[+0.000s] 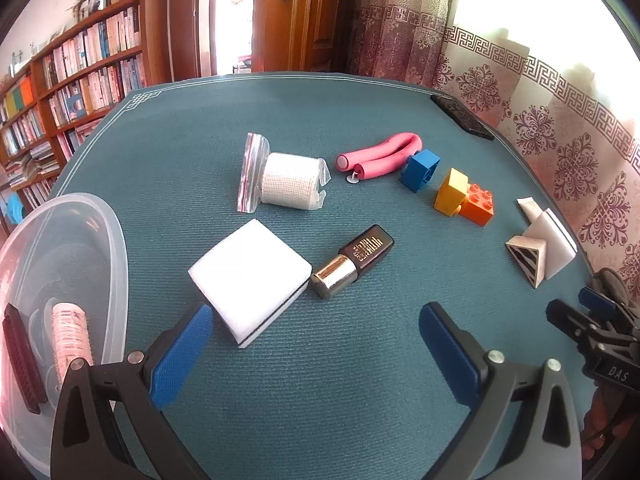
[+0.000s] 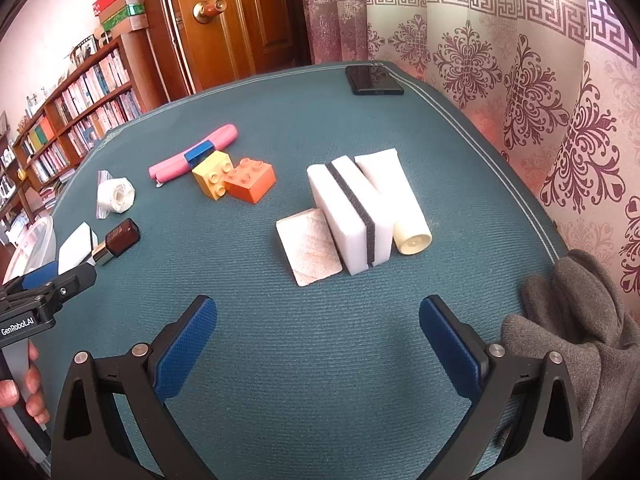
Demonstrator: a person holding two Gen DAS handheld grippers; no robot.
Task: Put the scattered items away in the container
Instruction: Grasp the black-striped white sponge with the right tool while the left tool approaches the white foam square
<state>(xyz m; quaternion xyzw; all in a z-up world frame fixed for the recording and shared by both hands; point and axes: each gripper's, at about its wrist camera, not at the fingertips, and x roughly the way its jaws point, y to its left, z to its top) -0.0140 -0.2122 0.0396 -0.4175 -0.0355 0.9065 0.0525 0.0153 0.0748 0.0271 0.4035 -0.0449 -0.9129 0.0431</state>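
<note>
My left gripper (image 1: 316, 316) hovers open over the teal mat, just short of a white sponge (image 1: 250, 276) and a brown, gold-capped cosmetic bottle (image 1: 352, 262). At the left edge stands the clear plastic container (image 1: 114, 240), holding a pink roller (image 1: 72, 336) and a dark red comb (image 1: 22, 364). Farther off lie a bagged bandage roll (image 1: 288, 180), a pink foam curler (image 1: 380, 154) and blue (image 1: 420, 170), yellow (image 1: 450, 192) and orange (image 1: 478, 204) bricks. My right gripper (image 2: 318, 316) is open and empty, facing a striped sponge (image 2: 352, 216), a bandage pad (image 2: 310, 246) and a cream tube (image 2: 404, 208).
A black phone (image 2: 374, 80) lies at the mat's far edge by the patterned curtain (image 2: 520, 80). A grey glove (image 2: 580, 320) rests at the right edge. A bookshelf (image 1: 60, 92) and a wooden door (image 1: 304, 12) stand beyond the table. A hand (image 2: 24, 392) holds the left gripper's handle.
</note>
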